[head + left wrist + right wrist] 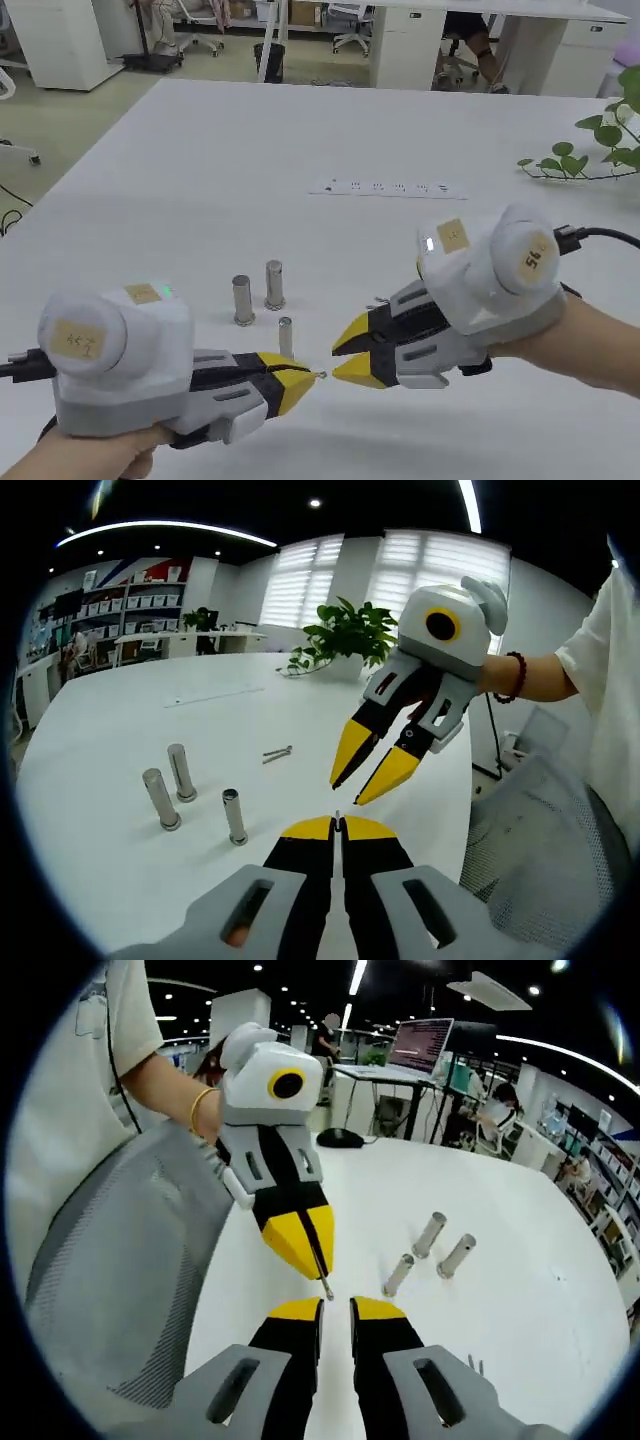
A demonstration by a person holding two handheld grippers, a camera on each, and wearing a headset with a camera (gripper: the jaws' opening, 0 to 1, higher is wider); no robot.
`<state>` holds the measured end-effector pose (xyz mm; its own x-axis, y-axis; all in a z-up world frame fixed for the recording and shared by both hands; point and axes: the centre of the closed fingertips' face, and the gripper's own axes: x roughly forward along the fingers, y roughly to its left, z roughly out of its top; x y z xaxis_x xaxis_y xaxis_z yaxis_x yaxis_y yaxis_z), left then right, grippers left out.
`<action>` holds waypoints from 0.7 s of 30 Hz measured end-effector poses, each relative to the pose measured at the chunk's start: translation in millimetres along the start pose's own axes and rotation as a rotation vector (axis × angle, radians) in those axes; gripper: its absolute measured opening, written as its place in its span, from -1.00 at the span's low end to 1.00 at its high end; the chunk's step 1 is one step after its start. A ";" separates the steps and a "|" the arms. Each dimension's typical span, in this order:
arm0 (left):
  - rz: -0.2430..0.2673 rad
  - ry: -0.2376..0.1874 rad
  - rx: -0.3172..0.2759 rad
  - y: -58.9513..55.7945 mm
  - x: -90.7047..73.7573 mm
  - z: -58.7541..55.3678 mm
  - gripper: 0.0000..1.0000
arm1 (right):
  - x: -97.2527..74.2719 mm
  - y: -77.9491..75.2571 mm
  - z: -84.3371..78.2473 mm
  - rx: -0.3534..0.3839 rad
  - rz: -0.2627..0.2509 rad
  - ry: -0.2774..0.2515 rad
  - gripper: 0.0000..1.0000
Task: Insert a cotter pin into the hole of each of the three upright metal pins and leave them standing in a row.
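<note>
Three upright metal pins stand on the white table: one (243,298), one (274,284) and a shorter one (286,337) nearer me. My left gripper (312,377) is shut on a thin cotter pin (325,1287) whose end pokes out of the yellow tips, just right of the short pin (234,816). My right gripper (336,360) is open, its tips facing the left gripper's tips a small way apart. The pin's tip (320,375) points at the gap between the right jaws. Spare cotter pins (278,752) lie on the table beyond.
A white power strip (390,187) lies further back on the table. A potted plant (600,140) reaches in at the right edge. A grey mesh chair (120,1270) stands by the near table edge.
</note>
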<state>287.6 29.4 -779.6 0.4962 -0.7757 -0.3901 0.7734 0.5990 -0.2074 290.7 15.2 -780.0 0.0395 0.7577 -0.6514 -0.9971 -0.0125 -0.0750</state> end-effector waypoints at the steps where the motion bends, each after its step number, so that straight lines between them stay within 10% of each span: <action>1: -0.006 0.003 0.012 -1.3 0.3 -0.4 -1.00 | 0.4 1.3 -1.4 0.000 0.008 -0.002 -0.74; 21: -0.144 0.044 0.183 -30.3 3.4 -8.8 -1.00 | 8.2 34.6 -11.8 0.029 0.170 -0.021 -0.78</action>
<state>262.4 10.4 -782.5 0.3613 -0.8387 -0.4074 0.8954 0.4340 -0.0994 257.3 13.2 -796.9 -0.1309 0.7595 -0.6372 -0.9908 -0.1231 0.0569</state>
